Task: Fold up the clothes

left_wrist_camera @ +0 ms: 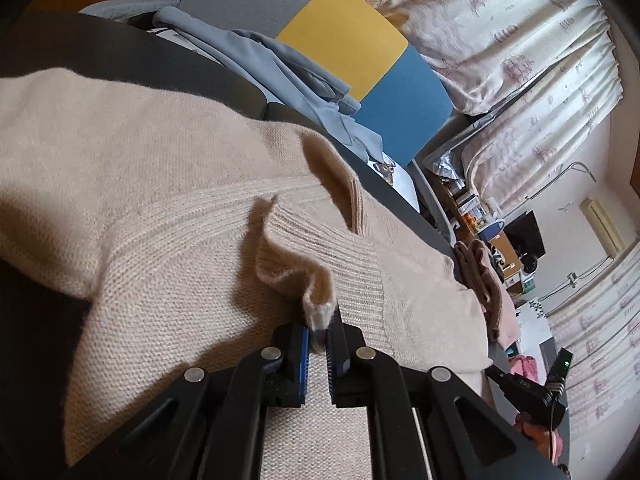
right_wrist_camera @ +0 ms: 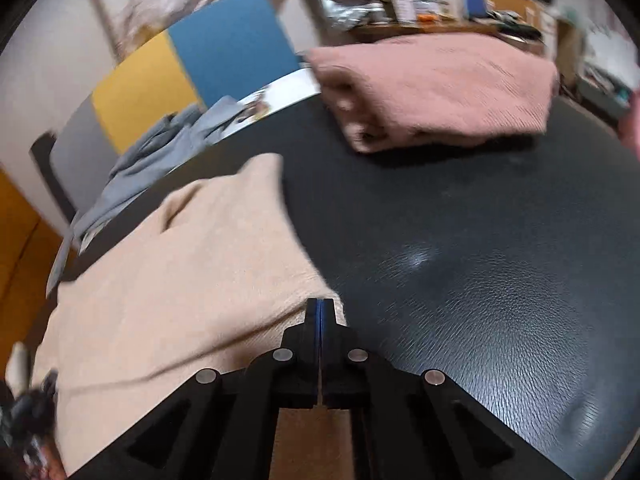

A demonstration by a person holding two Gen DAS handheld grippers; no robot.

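Your left gripper (left_wrist_camera: pixel 319 330) is nearly closed, with the ribbed cuff (left_wrist_camera: pixel 316 304) of the beige sweater (left_wrist_camera: pixel 168 208) pinched between its pads. The cuff rises out of the jaws and folds over toward the sleeve; the rest of the sweater lies spread across the black table (left_wrist_camera: pixel 132 52) ahead of and beneath the gripper.

Your right gripper (right_wrist_camera: pixel 320 312) is fully closed, its two fingers pressed flat together. No fabric shows between them in the right wrist view; the tips sit at the near edge of the sweater (right_wrist_camera: pixel 168 280), where cloth meets bare black table surface (right_wrist_camera: pixel 480 260). That view is motion-blurred, so you cannot tell whether the tips touch the cloth.

Note the surroundings:
- A folded pink garment (right_wrist_camera: pixel 436 88) lies on the far side of the table, well apart from the sweater. In the left wrist view it appears beyond the sweater's far edge (left_wrist_camera: pixel 486 280).
- A crumpled grey-blue garment (left_wrist_camera: pixel 288 72) lies at the table's back edge, near a printed sheet (right_wrist_camera: pixel 272 100).
- A chair back (left_wrist_camera: pixel 348 32) in grey, yellow and blue panels stands behind the table.
- Patterned curtains (left_wrist_camera: pixel 500 32) hang beyond, with cluttered shelves (right_wrist_camera: pixel 420 8) past the pink garment.
- Your right hand's gripper body (left_wrist_camera: pixel 532 392) shows at the left view's lower right.
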